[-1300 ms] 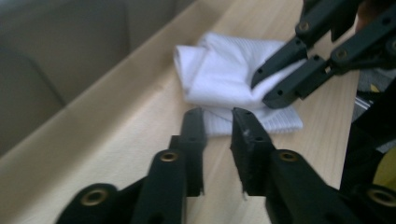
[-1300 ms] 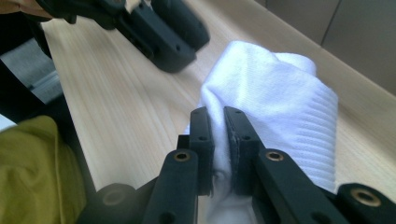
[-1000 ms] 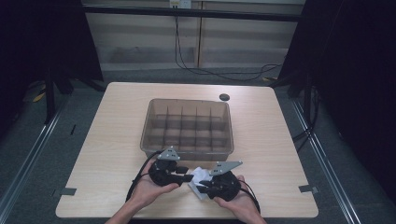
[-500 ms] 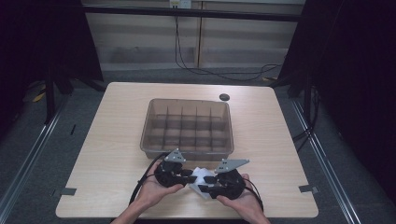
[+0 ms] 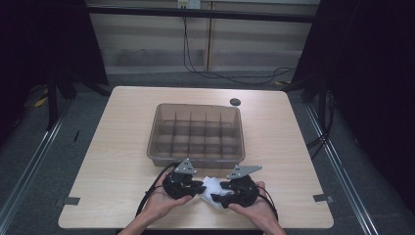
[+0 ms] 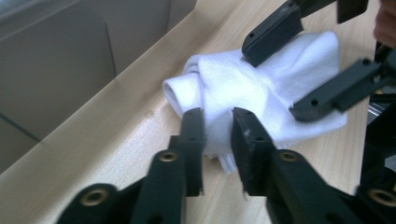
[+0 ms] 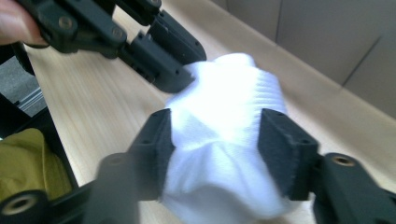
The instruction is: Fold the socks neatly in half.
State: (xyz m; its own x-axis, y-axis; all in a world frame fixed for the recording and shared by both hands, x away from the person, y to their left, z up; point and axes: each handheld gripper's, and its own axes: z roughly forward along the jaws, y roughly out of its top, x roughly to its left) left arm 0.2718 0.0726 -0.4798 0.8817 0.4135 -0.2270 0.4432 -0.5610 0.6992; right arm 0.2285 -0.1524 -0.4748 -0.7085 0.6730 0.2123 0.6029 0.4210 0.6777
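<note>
Resting on the surface (image 5: 122,161), the divided bin (image 5: 195,134) sits mid-way, and just before it, near the front edge, lies a white cloth (image 5: 211,188). The left hand-held gripper (image 6: 217,140) pinches one end of it. The right hand-held gripper (image 7: 215,135) straddles the bunched cloth, jaws pressing its sides.
</note>
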